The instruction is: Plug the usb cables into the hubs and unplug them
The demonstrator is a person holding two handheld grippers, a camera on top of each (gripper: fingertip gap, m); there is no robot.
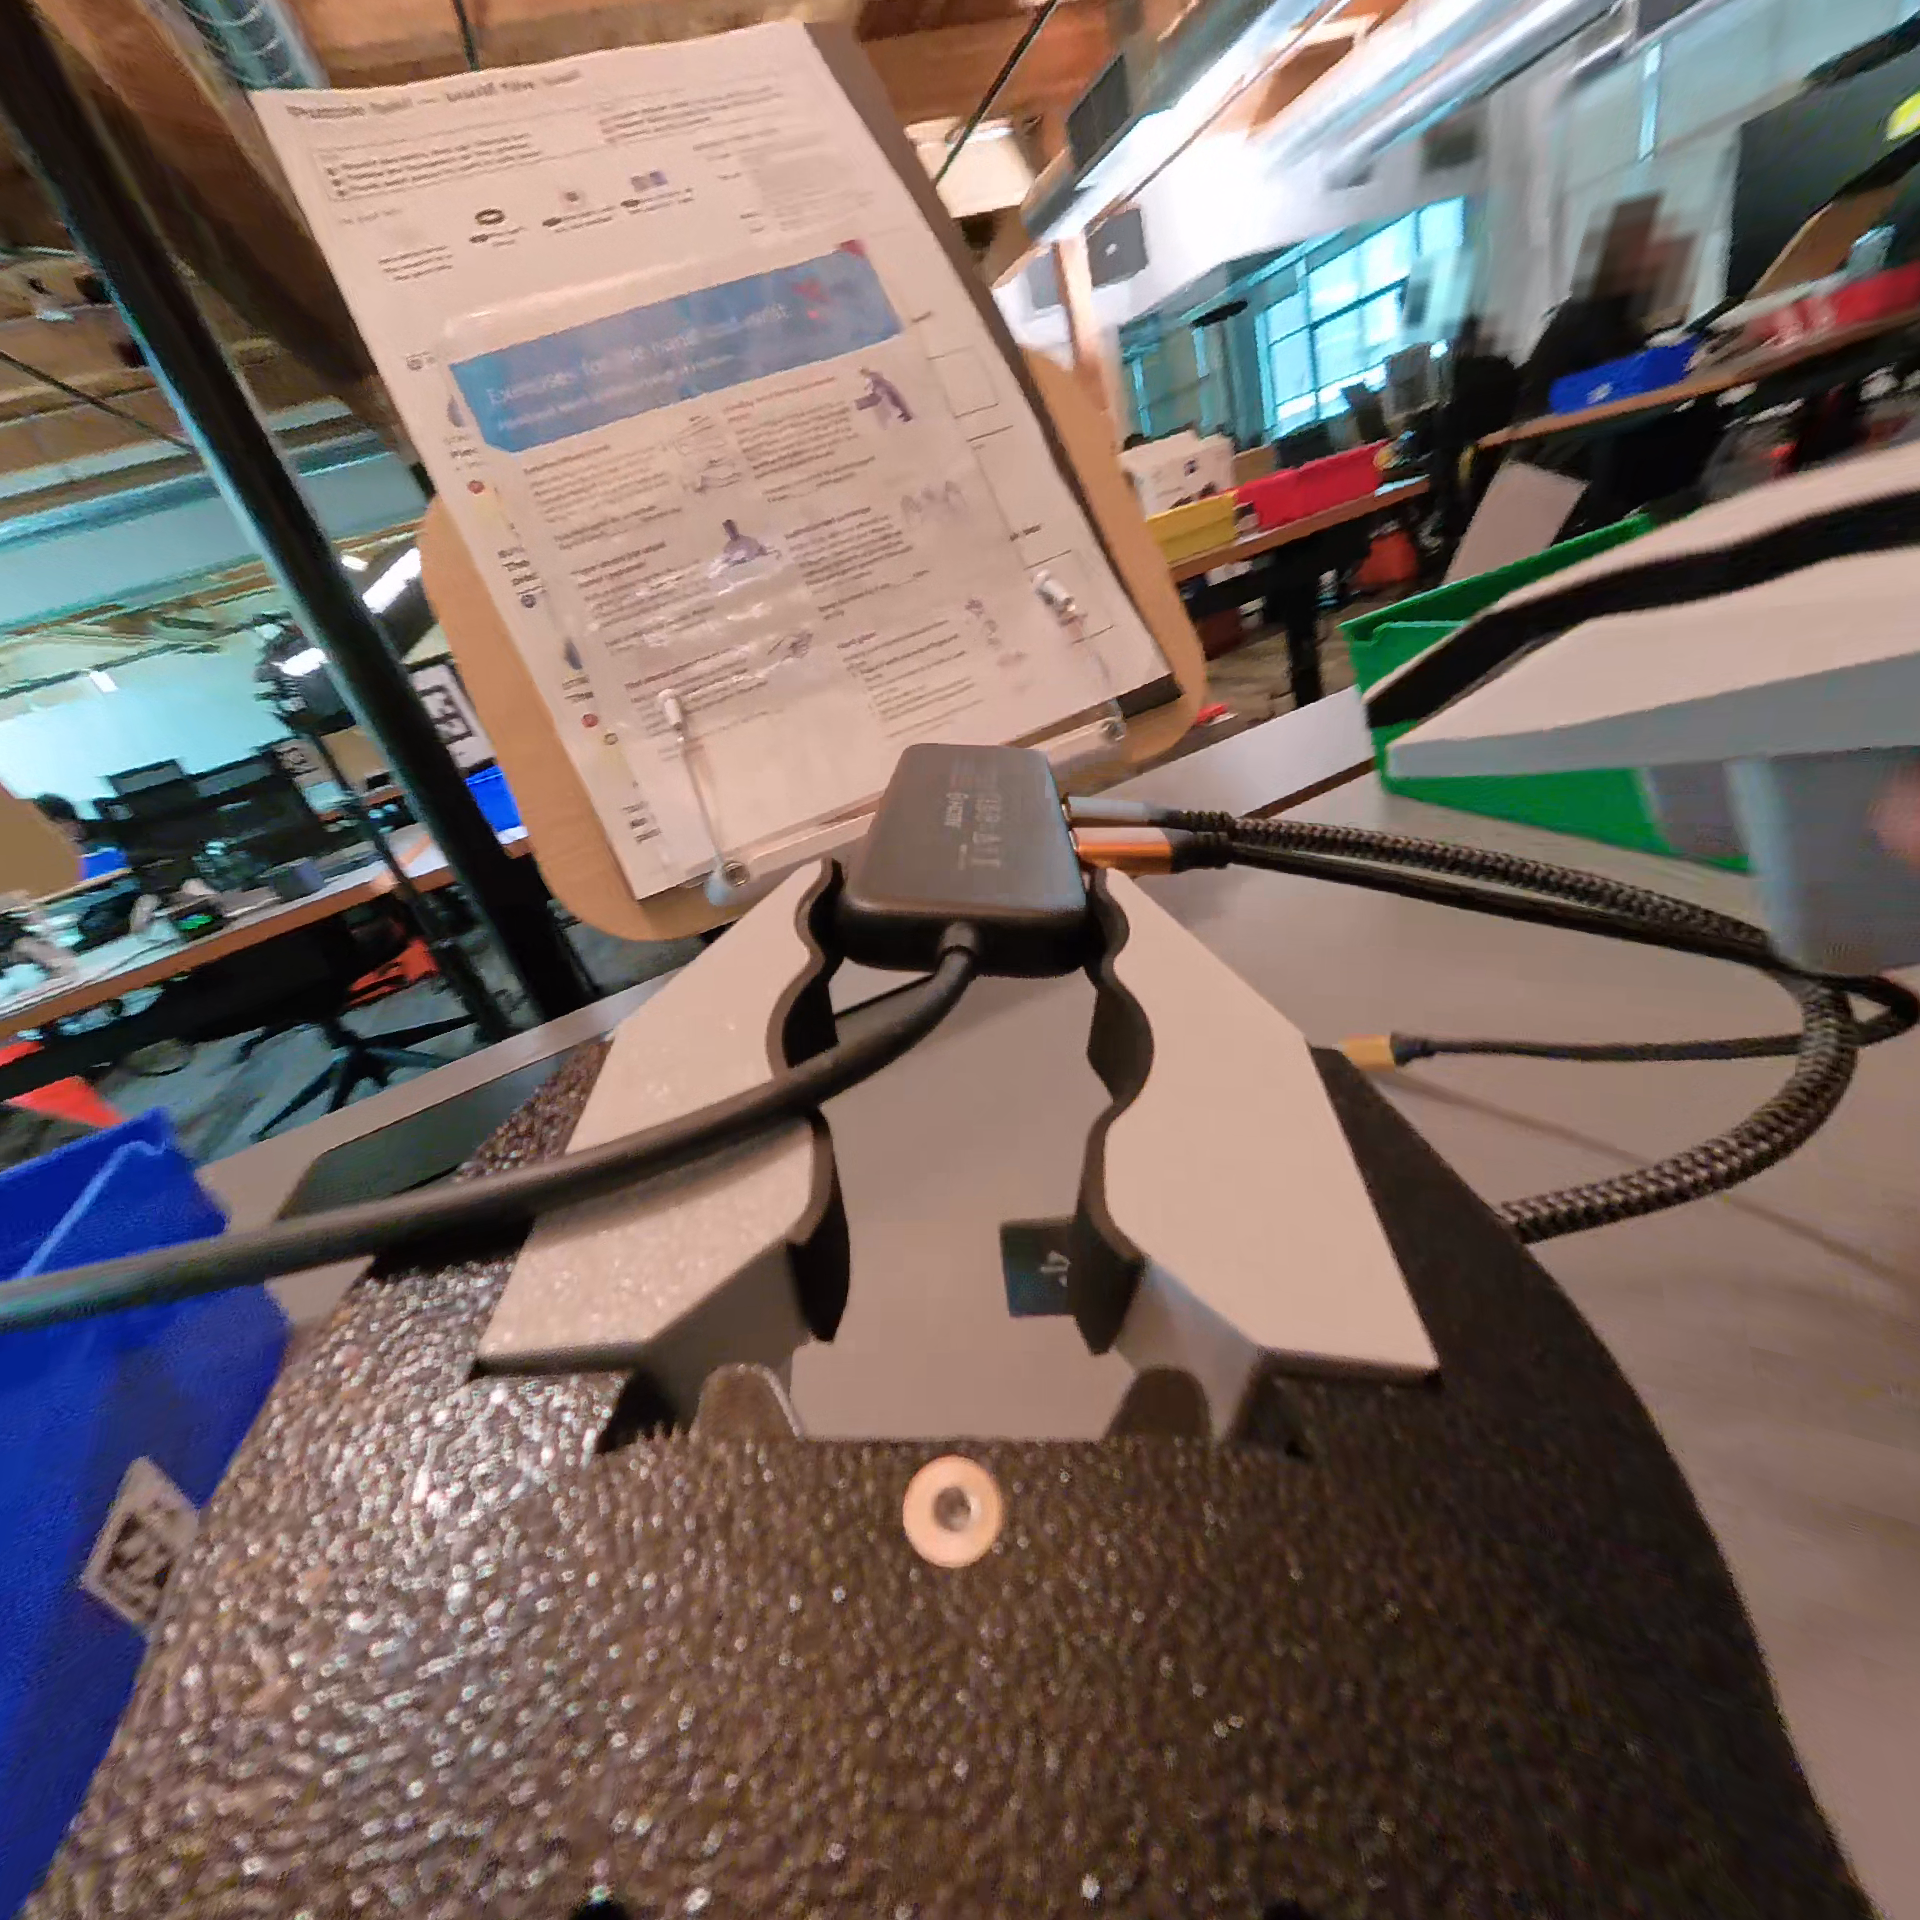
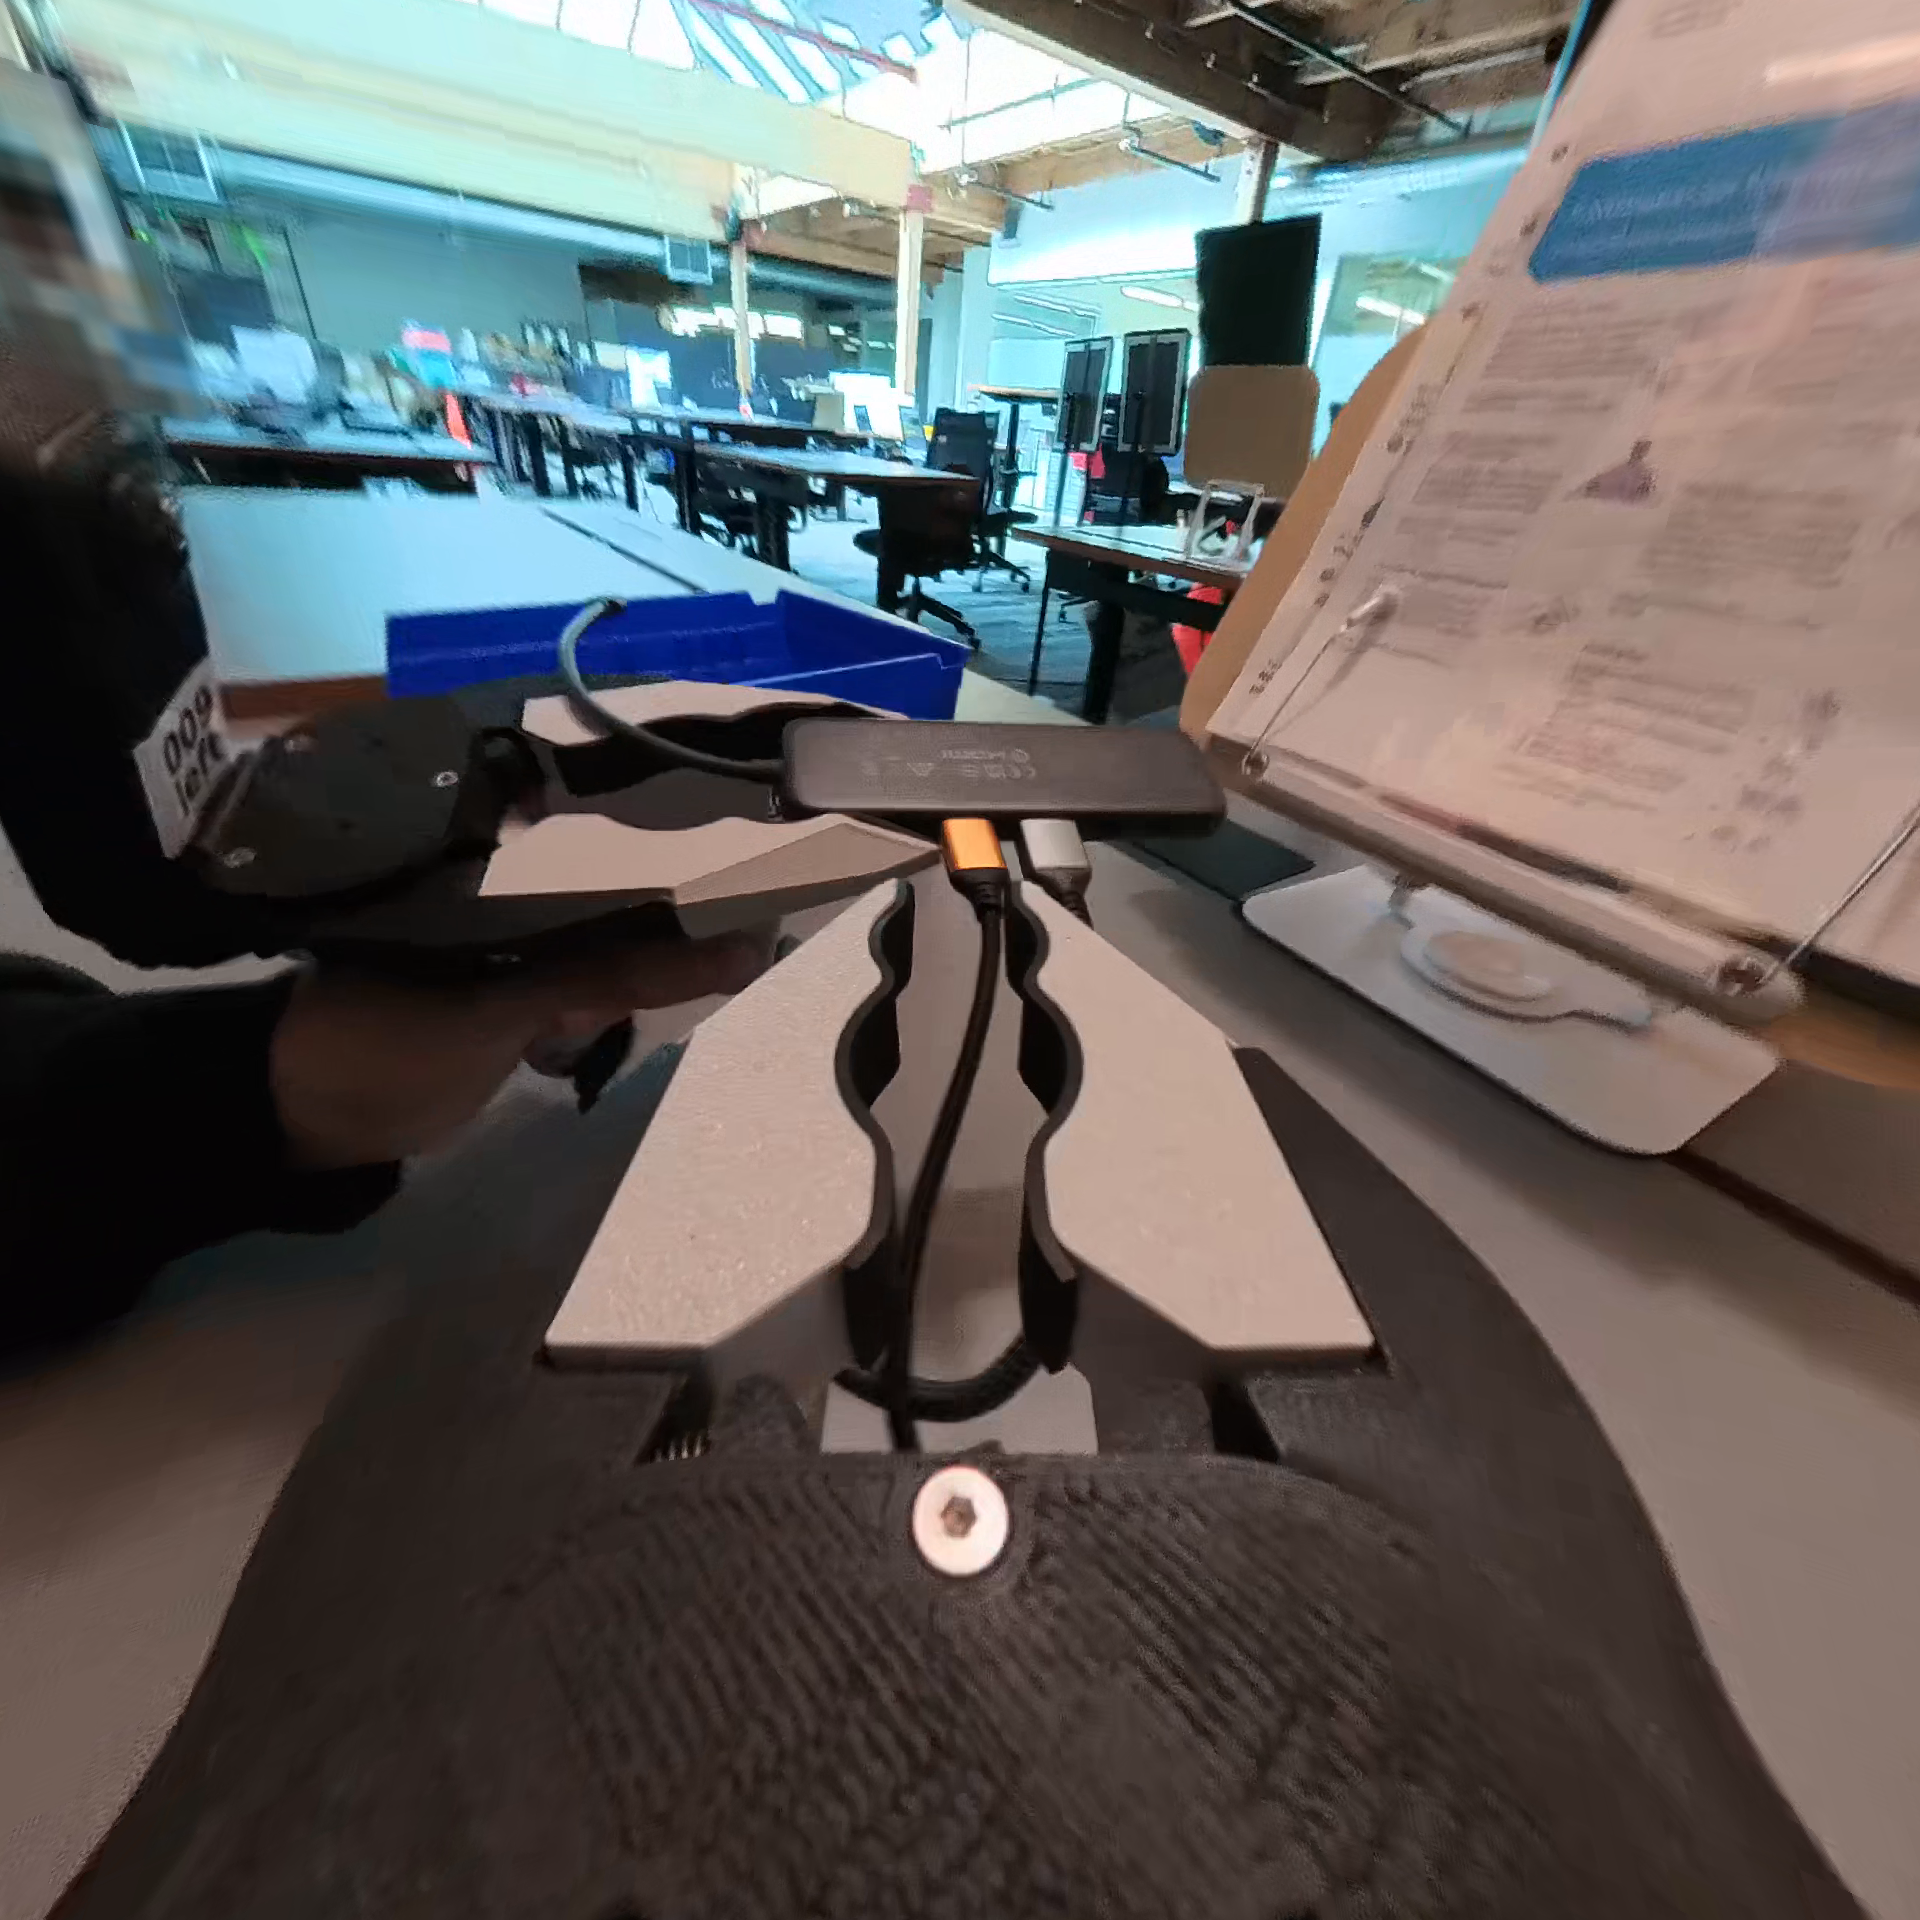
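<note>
Fingers of the left gripper clamp the near end of the dark hub, holding it above the grey table. Right gripper stands parted around the cable behind the orange plug, gripping nothing. 2 plugs sit in the hub's side, orange and silver plug, so an unplugging step seems in hand: next, closing on the orange plug and pulling straight out. Only the left wrist view shows a loose orange-tipped cable and green bin; only the right shows the document stand's base.
</note>
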